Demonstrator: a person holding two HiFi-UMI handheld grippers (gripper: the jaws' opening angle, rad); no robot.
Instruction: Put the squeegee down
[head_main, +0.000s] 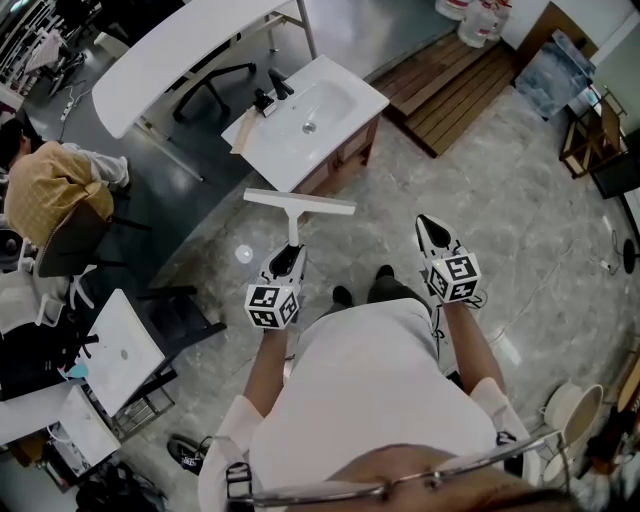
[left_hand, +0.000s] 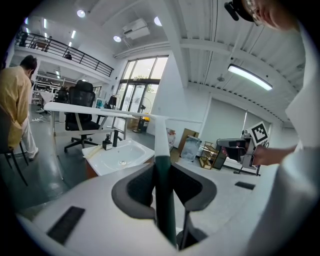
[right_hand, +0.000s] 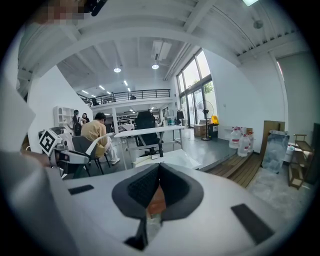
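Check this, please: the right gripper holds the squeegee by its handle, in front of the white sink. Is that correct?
Not quite. The left gripper, not the right, holds the squeegee by its handle, in front of the white sink. The left gripper view shows the handle clamped between its jaws.

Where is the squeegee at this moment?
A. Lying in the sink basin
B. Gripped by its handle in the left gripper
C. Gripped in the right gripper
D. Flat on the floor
B: the left gripper has its jaws closed on the handle of the squeegee, whose blade is held in the air short of the sink; the right gripper is shut on nothing.
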